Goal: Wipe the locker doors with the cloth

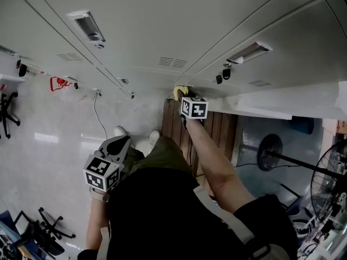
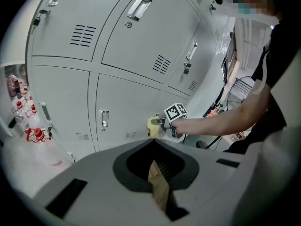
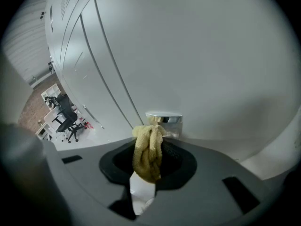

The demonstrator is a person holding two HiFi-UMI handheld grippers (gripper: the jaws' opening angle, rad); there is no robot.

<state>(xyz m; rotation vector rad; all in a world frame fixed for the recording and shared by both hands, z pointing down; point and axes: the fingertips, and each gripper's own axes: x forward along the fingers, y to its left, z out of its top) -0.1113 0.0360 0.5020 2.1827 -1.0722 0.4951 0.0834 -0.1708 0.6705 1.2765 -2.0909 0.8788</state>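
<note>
One yellow cloth point(image 3: 147, 149), two grippers. My right gripper point(image 3: 146, 173) clamps the cloth, bunched between its jaws at lower centre of its view, against a locker door point(image 3: 202, 55) just beside one chrome handle point(image 3: 163, 118). My left gripper point(image 2: 157, 185), lower left of the head view, has its jaws together on nothing.

I count two grippers, left point(image 2: 157, 178) and right point(image 3: 145, 175). There is one yellow cloth point(image 3: 148, 149) in the right one's jaws and one chrome handle point(image 3: 163, 119) just ahead of it. One fan point(image 1: 332, 183) and one weight plate point(image 1: 269, 151) are off to its right.
</note>
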